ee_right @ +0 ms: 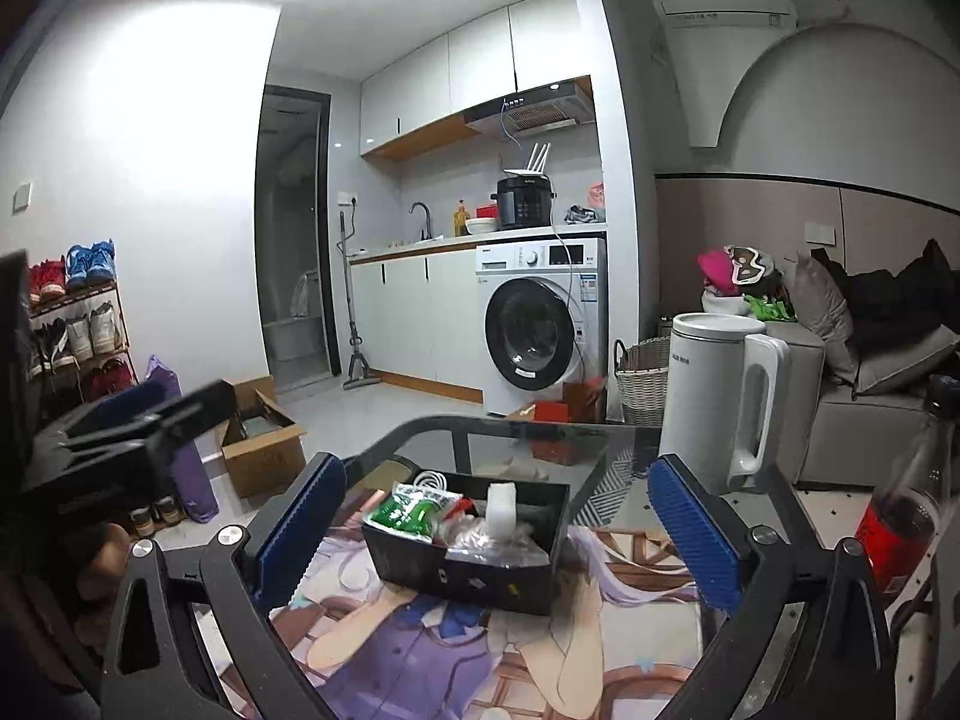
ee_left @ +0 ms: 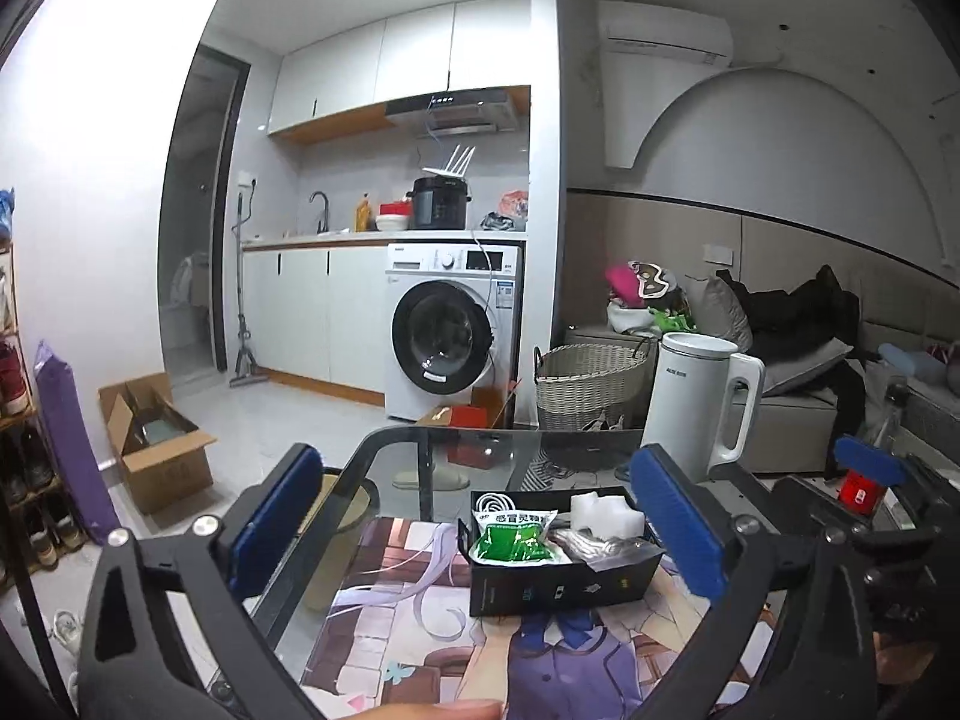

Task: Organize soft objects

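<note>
A black open box (ee_left: 558, 582) (ee_right: 474, 573) stands on an anime-print mat (ee_left: 420, 648) (ee_right: 420, 648) on a glass table. It holds a green and white packet (ee_left: 510, 534) (ee_right: 411, 510), a white foam block (ee_left: 606, 513) (ee_right: 503, 501), a clear plastic bag (ee_left: 600, 543) (ee_right: 495, 540) and a white coiled cable (ee_left: 495, 504) (ee_right: 432, 480). My left gripper (ee_left: 474, 510) is open and empty, above and in front of the box. My right gripper (ee_right: 498, 516) is open and empty, also hovering before the box. The left gripper also shows at the left of the right wrist view.
A white kettle (ee_left: 699, 405) (ee_right: 720, 396) stands on the table (ee_left: 420, 450) behind the box. A bottle with a red label (ee_right: 900, 528) (ee_left: 861, 489) is at the right. A wicker basket (ee_left: 585, 384), cardboard box (ee_left: 153, 438) and washing machine (ee_left: 450, 330) stand beyond.
</note>
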Tool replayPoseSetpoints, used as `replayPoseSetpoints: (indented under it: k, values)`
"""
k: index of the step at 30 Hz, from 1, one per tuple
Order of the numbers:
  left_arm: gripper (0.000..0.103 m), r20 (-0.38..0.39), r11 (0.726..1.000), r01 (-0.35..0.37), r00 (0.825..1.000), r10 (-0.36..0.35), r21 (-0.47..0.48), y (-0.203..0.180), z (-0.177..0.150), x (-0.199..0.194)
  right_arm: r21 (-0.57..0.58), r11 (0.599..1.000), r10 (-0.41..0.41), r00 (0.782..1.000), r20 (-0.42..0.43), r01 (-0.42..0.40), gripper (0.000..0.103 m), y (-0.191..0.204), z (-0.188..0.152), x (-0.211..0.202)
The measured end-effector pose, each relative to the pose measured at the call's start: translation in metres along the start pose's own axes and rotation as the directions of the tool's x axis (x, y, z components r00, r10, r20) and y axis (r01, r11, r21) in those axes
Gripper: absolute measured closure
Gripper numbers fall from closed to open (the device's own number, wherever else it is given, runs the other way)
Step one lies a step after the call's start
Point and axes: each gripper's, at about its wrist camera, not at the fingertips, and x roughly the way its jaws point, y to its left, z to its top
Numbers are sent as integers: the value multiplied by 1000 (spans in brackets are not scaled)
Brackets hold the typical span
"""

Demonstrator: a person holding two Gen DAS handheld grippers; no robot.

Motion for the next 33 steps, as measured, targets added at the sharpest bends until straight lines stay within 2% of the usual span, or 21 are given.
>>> replayPoseSetpoints:
  k: [5, 17, 33]
  values:
    - [0, -28, 1000, -2, 1000, 1, -12, 0, -4, 5, 12, 1000, -23, 1000, 18, 23, 0, -3, -2, 0]
    - [0, 32, 1000, -3, 999, 2, 31, -12, -3, -4, -29, 999, -19, 999, 40, 21, 0, 8, -2, 1]
    - [0, 12, 999, 3, 1000, -3, 36, -14, -5, -3, -35, 999, -18, 1000, -1, 17, 0, 10, -7, 7]
